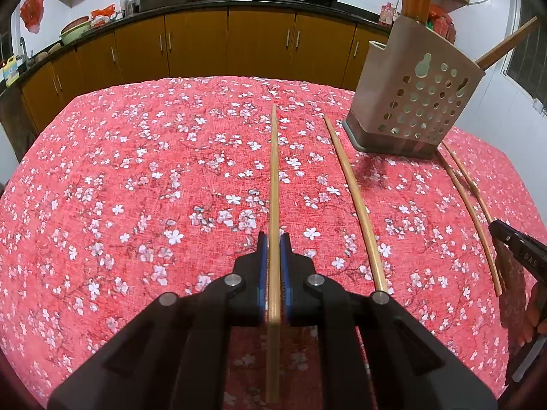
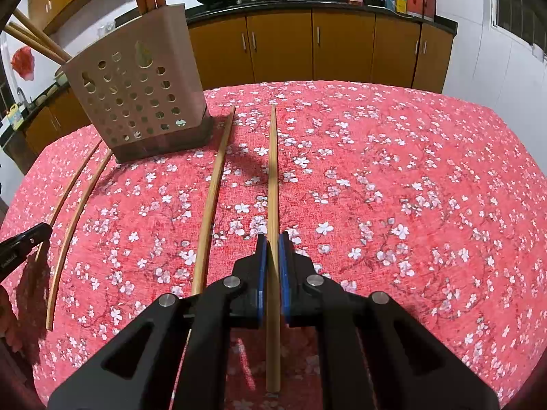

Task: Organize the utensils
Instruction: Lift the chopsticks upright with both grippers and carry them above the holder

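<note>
Gripping one chopstick each, both claws are clamped: the left claw point(image 1: 273, 239) has its blue pads pressed on the left-held chopstick point(image 1: 273, 177), and the right claw point(image 2: 272, 239) is closed the same way on the right-held chopstick point(image 2: 272, 177). Both sticks run forward from the claws over the red floral table point(image 1: 136, 171), toward the perforated beige utensil holder point(image 1: 417, 102), which stands at the far side of the table and already has several sticks poking out of its top. Three loose chopsticks lie on the table near the holder: one point(image 1: 355, 205) just left of its base, running back toward the left claw, and a pair (thin, partly overlapping) point(image 1: 471, 212) on the holder's other side. Judgement: each claw looks to grip well back from the tip, so a long end overhangs and could swing or pivot between the pads when tilted up for insertion. A tip catching the holder's rim or the sticks already inside could push the stick back through the pads or tip the light holder over. Moving both claws to the holder at once risks crossing sticks or bumping claws. The loose sticks by the base could be knocked and roll on the cloth.
</note>
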Demonstrator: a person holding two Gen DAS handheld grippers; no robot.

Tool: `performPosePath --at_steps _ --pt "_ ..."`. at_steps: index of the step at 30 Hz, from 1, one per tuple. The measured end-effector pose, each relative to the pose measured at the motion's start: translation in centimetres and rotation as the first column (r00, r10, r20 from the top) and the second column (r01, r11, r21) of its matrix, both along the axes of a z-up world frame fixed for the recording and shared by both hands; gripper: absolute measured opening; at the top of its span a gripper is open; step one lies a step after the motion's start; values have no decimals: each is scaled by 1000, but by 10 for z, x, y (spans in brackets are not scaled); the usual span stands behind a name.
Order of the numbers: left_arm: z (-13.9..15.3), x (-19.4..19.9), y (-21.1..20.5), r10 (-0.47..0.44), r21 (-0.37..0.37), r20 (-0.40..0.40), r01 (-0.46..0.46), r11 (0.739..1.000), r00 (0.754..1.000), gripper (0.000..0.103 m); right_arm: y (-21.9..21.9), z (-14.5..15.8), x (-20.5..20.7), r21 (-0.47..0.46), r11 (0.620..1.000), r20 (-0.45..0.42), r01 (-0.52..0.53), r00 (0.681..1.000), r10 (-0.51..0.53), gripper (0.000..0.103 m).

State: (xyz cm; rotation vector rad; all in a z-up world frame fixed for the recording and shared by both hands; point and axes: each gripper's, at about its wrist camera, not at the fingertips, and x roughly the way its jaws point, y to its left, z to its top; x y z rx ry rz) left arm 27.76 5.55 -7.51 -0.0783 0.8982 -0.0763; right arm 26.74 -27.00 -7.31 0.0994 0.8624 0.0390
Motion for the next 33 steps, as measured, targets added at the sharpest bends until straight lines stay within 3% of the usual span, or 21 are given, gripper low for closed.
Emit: performPosePath --at_steps 11,17,27,33 --pt "1 0 -2 3 -8 -1 -3 1000 1000 10 1 1 -1 3 1000 0 3 1000 -3 9" --pt "1 -12 -13 -16 55 -2 16 998 1000 12 2 1 -10 -16 1000 -1 -2 1000 2 9" --pt "2 -24 -15 -13 63 -3 13 998 1000 9 1 3 -13 -5 1000 -1 -4 1000 4 8" --pt "18 -25 -7 -16 49 -10 16 999 1000 8 -8 29 -32 7 1000 68 4 998 -5 8"
